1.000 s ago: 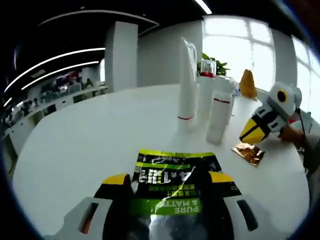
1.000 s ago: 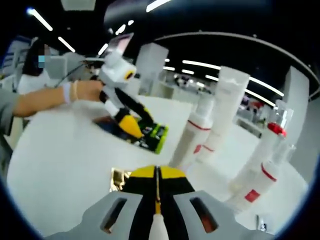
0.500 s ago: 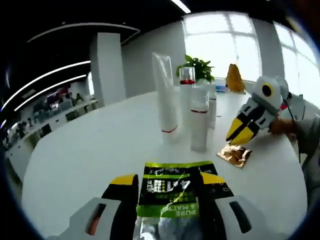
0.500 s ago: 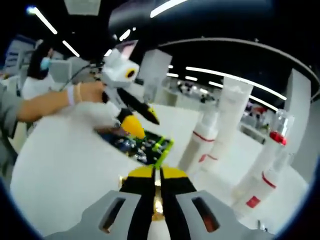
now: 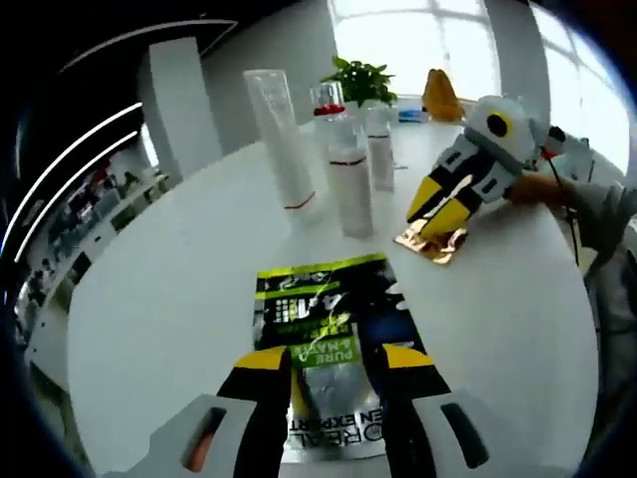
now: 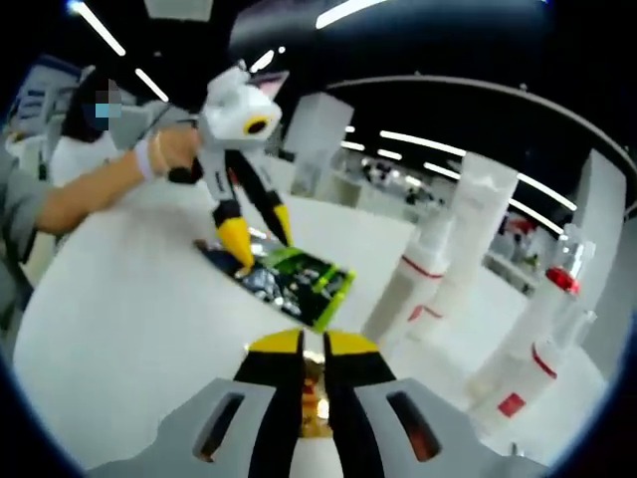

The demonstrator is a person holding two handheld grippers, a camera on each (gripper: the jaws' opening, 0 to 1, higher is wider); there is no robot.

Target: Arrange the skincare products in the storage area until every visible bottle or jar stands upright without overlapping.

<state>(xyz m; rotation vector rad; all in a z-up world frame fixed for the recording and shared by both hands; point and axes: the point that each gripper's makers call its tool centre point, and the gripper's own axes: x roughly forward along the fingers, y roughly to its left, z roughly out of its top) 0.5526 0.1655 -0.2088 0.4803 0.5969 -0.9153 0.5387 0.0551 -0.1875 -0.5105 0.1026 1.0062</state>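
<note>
Left claw [image 5: 323, 373] wide over green sachet [image 5: 323, 329]; right claw [image 6: 313, 360] narrow—right gripper view alone reveals the gold packet [image 6: 317, 403] pinched.

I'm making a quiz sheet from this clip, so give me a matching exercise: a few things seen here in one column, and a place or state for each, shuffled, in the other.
Things:
1. black and green sachet
2. gold sachet
3. tall white tube
4. left gripper

States:
A. stands upright on the white table
B. lies flat between the left gripper's jaws
C. jaws apart over a sachet
D. sits at the tips of the right gripper

Pairs: 1-B, 2-D, 3-A, 4-C
</note>
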